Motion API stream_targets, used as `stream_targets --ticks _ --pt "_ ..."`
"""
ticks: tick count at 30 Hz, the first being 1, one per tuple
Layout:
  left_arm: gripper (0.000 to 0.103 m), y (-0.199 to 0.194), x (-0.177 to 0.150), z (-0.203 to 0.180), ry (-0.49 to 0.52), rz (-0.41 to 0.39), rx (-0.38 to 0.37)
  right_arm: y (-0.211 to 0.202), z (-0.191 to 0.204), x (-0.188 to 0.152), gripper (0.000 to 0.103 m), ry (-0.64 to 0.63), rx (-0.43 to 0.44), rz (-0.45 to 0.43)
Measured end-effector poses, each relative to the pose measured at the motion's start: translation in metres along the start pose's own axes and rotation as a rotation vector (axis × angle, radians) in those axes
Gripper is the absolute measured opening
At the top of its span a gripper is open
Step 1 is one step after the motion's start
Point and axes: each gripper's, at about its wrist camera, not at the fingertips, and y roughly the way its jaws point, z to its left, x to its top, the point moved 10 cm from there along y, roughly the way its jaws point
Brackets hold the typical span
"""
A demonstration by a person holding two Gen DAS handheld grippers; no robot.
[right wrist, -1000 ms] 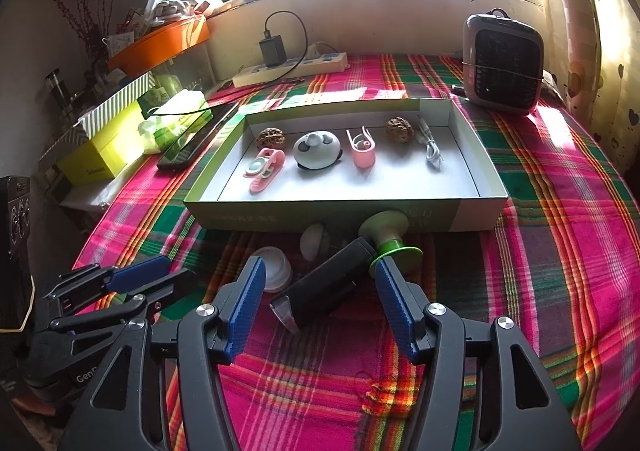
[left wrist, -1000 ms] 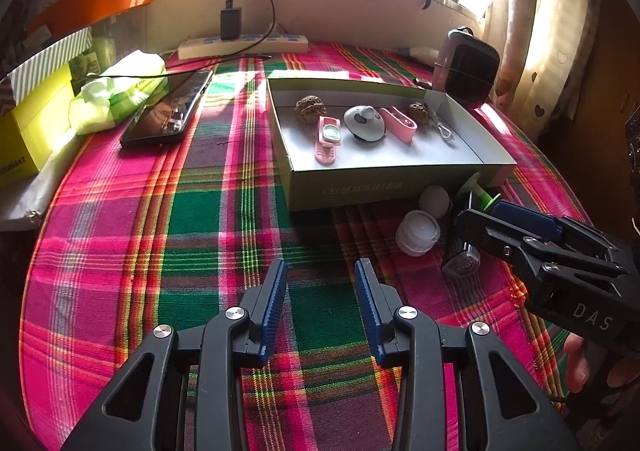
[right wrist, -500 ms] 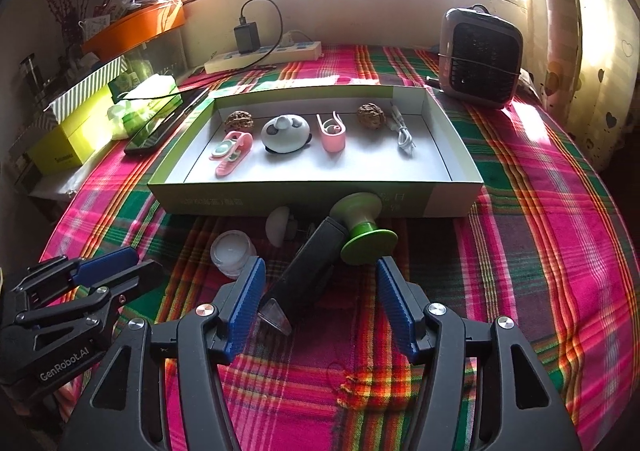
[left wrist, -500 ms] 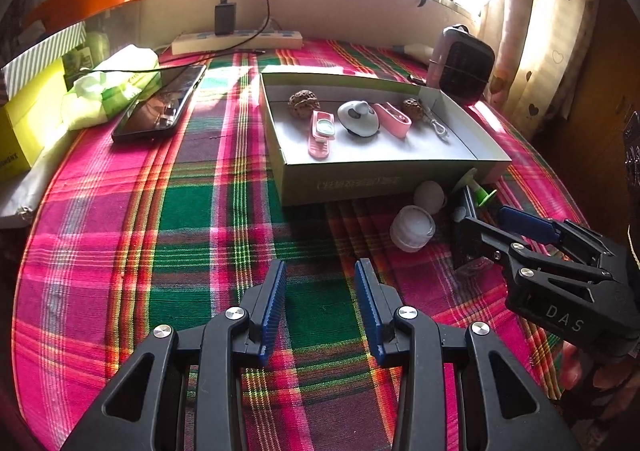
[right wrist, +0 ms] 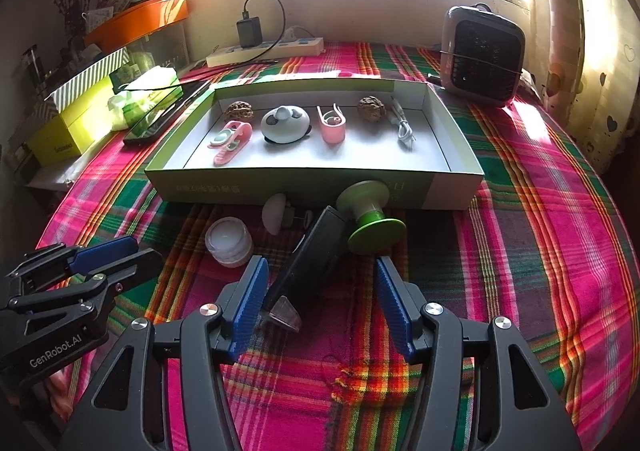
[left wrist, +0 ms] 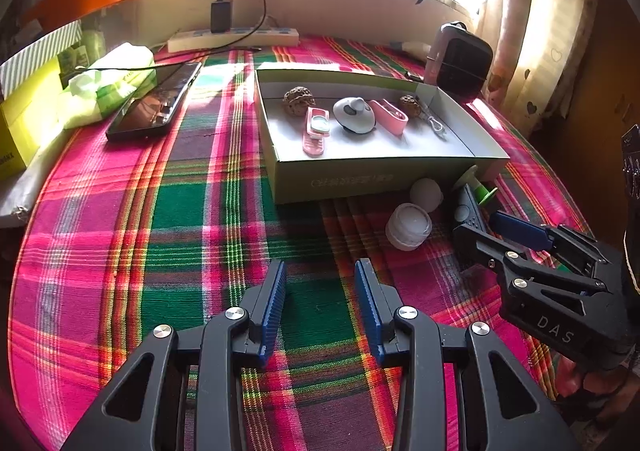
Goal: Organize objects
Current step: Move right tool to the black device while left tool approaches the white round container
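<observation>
the right tool (right wrist: 318,305) is closing around the long black plastic device (right wrist: 310,261) lying at lower centre before the shallow green cardboard tray (right wrist: 312,189), not yet pinching, so centring it would steady the grip, while the left tool (left wrist: 320,309) is hovering half-open, empty.

both black claws (left wrist: 320,303) (right wrist: 318,301) carry ribbed blue pads, silver screws, and white lettering, seemingly "das".

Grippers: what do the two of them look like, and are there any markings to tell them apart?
Both are black skeletal frames with triangular cut-outs, silver screw heads and ribbed blue pads on the fingers. The left gripper carries white "GenRobot.AI" lettering on its side; the right gripper shows "DAS". No cables or sleeves are visible.
</observation>
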Motion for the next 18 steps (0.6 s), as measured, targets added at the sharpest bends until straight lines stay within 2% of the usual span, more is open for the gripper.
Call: stream_targets --ticks 2,6,13,18 --pt "0.034 0.001 0.000 -0.001 0.003 0.001 -0.001 -0.001 0.000 0.000 0.043 -0.014 -0.009 -0.003" --pt "0.034 0.003 0.001 -0.006 0.009 0.003 -0.012 -0.003 0.000 -0.002 0.030 -0.032 -0.004 -0.007" --pt "0.034 0.006 0.006 -0.017 0.024 0.008 -0.048 -0.009 -0.004 -0.007 0.028 -0.038 0.018 -0.011" --pt "0.040 0.011 0.010 -0.030 0.037 0.017 -0.094 -0.015 -0.009 -0.012 0.028 -0.035 0.046 -0.005"
